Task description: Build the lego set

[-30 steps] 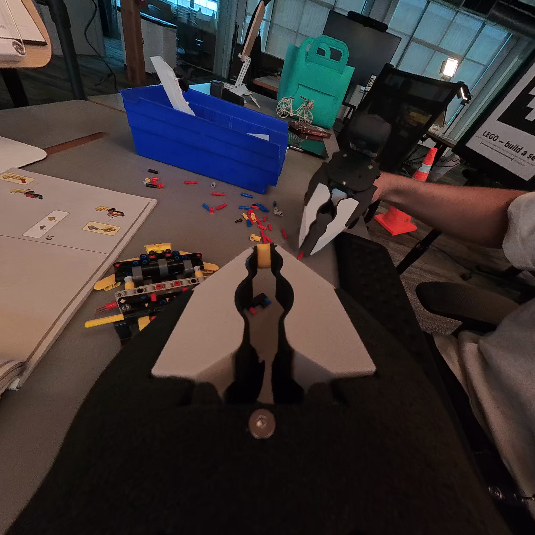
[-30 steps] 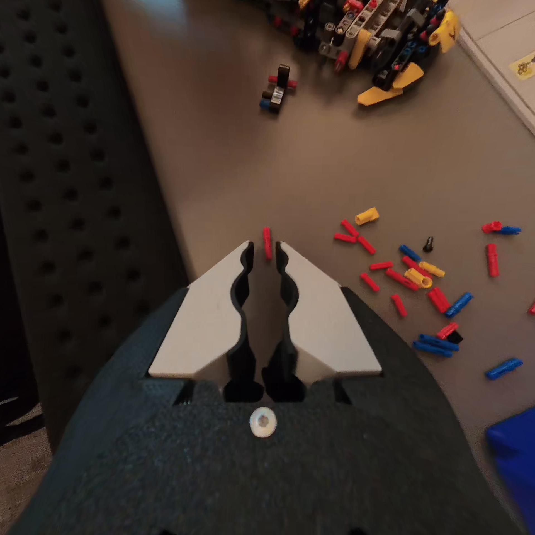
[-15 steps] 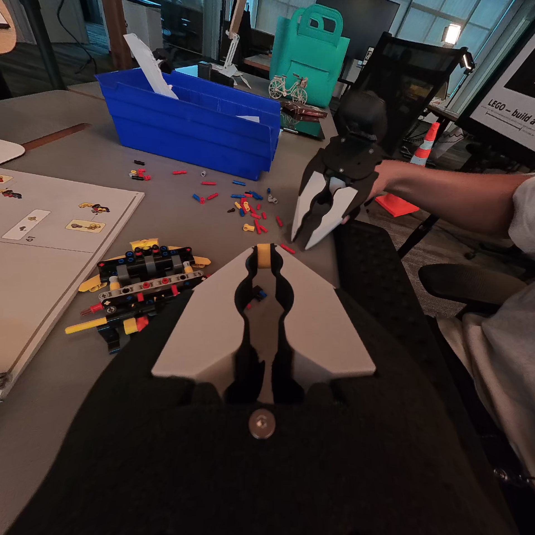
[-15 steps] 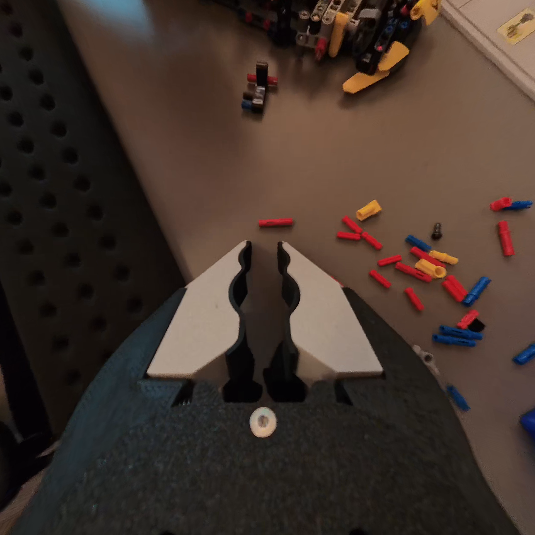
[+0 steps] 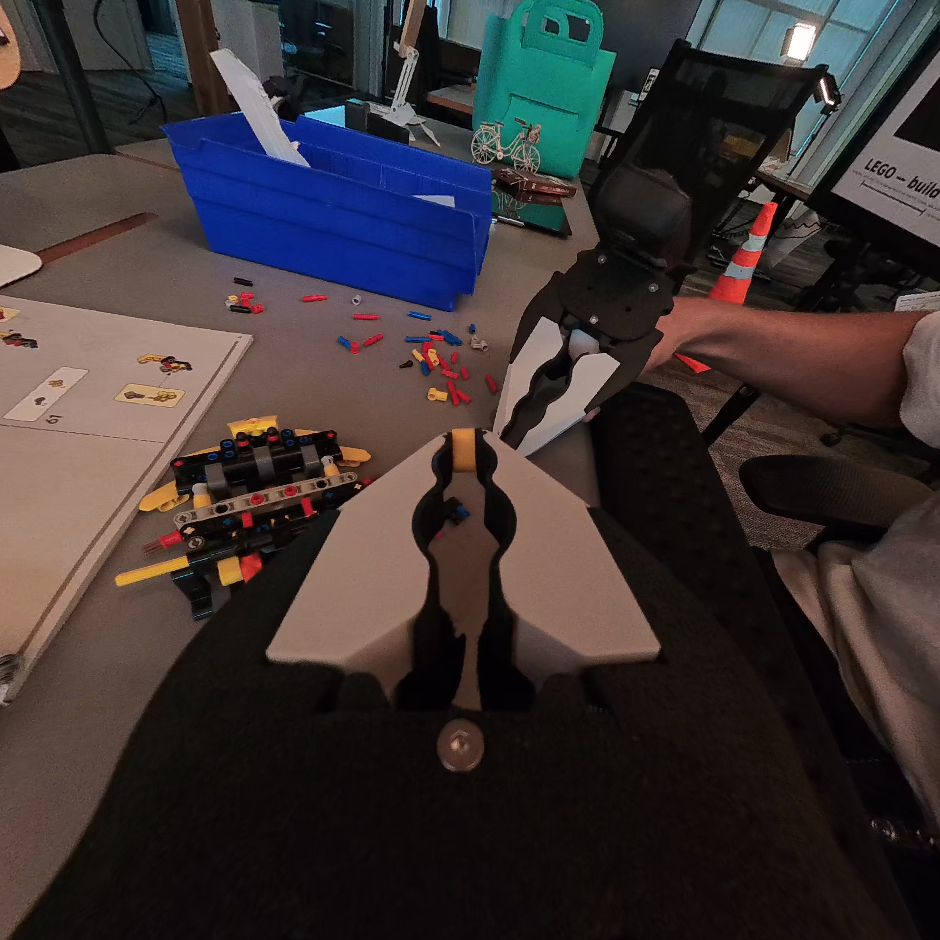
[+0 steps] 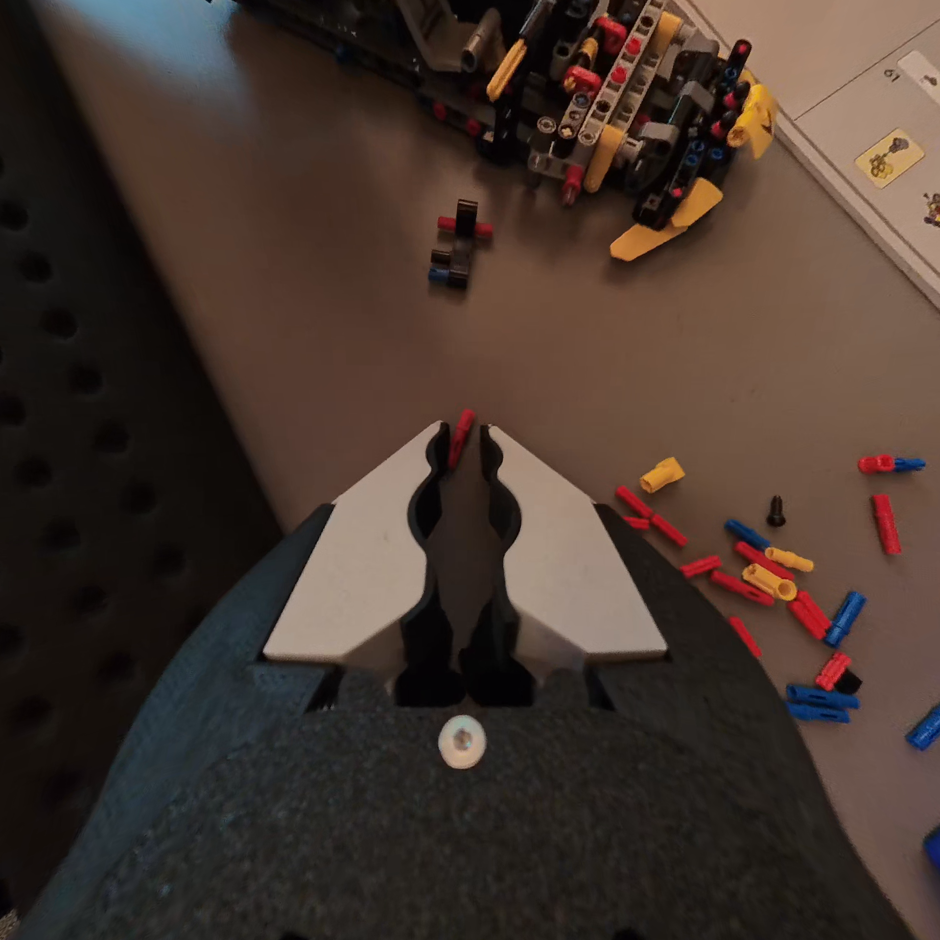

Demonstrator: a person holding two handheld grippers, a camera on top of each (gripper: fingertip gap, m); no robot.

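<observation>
My left gripper is shut on a small yellow Lego piece, held above the grey table. The part-built black, grey and yellow Lego model lies just left of it and also shows in the right wrist view. My right gripper is tipped down on the table, jaws a narrow gap apart. A red pin lies lengthwise between its tips, against the left finger. It also shows in the left wrist view, close to the right of my left gripper. A small black sub-assembly lies ahead.
Several loose red, blue and yellow pins lie to the right of my right gripper. The open instruction booklet is at the left, and a blue bin stands behind. A black perforated chair borders the table edge. Some 15 centimeters of space lies between my two pairs of fingers.
The red pin lay crosswise ahead of my right gripper half a second ago; now the gripper has closed in and the pin is between its tips. The left gripper still holds the yellow piece.
</observation>
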